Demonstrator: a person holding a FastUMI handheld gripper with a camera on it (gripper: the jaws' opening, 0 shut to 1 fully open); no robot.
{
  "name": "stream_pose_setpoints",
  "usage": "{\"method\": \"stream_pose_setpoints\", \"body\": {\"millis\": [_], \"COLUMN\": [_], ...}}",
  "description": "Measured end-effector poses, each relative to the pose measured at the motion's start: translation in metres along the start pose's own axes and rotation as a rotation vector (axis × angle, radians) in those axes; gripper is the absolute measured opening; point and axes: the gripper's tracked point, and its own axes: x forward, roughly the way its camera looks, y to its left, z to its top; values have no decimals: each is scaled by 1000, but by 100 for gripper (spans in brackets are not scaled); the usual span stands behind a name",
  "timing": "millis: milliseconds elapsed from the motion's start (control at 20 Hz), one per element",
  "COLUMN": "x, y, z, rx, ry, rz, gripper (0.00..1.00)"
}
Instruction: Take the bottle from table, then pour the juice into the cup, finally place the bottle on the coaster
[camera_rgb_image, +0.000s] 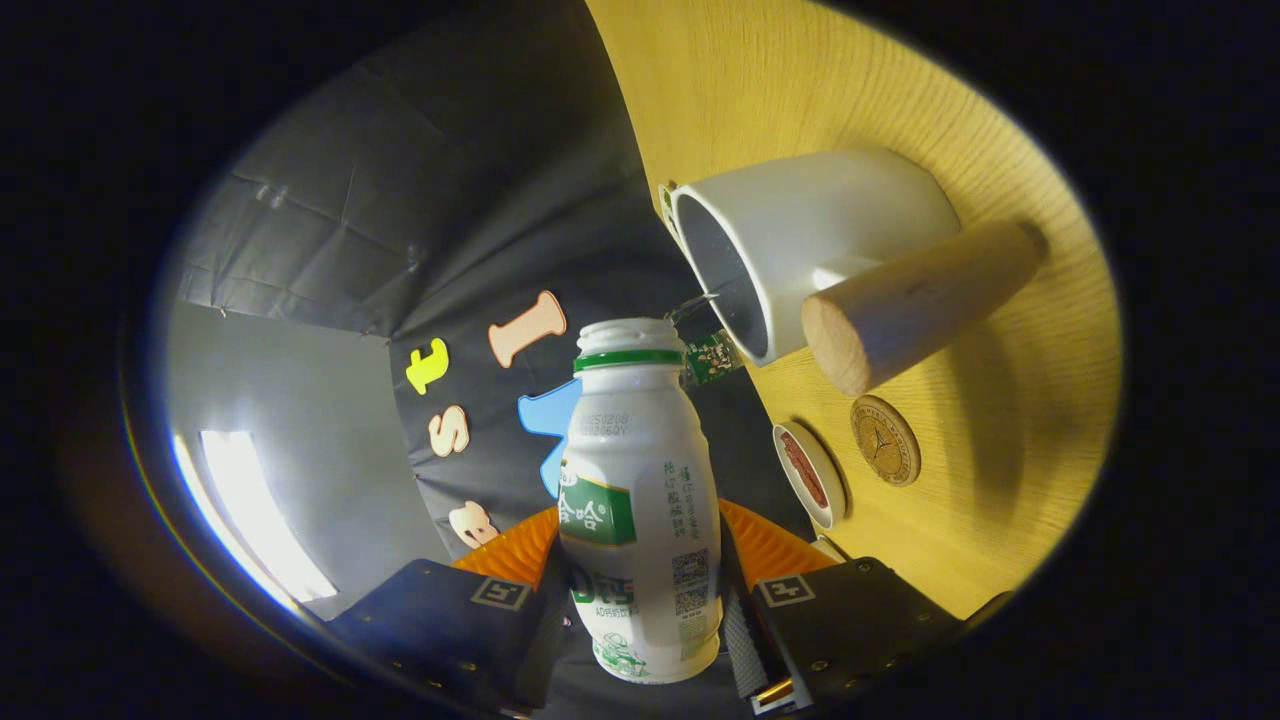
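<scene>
Now the gripper (640, 600) clenches the bottle (640, 500) at frame bottom center, its open mouth just short of the cup (800, 250) rim; the coaster (885, 440) lies lower right.

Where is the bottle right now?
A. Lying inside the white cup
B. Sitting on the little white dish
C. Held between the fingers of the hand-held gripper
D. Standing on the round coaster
C: the bottle sits clamped between both fingers of the hand-held gripper, its open mouth near the white cup, while the round coaster lies bare on the table.
</scene>
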Motion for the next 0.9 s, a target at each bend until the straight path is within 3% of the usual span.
{"method": "stream_pose_setpoints", "body": {"millis": [900], "x": [3], "y": [22], "z": [3], "rx": [187], "ry": [-58], "rz": [-6], "gripper": [68]}}
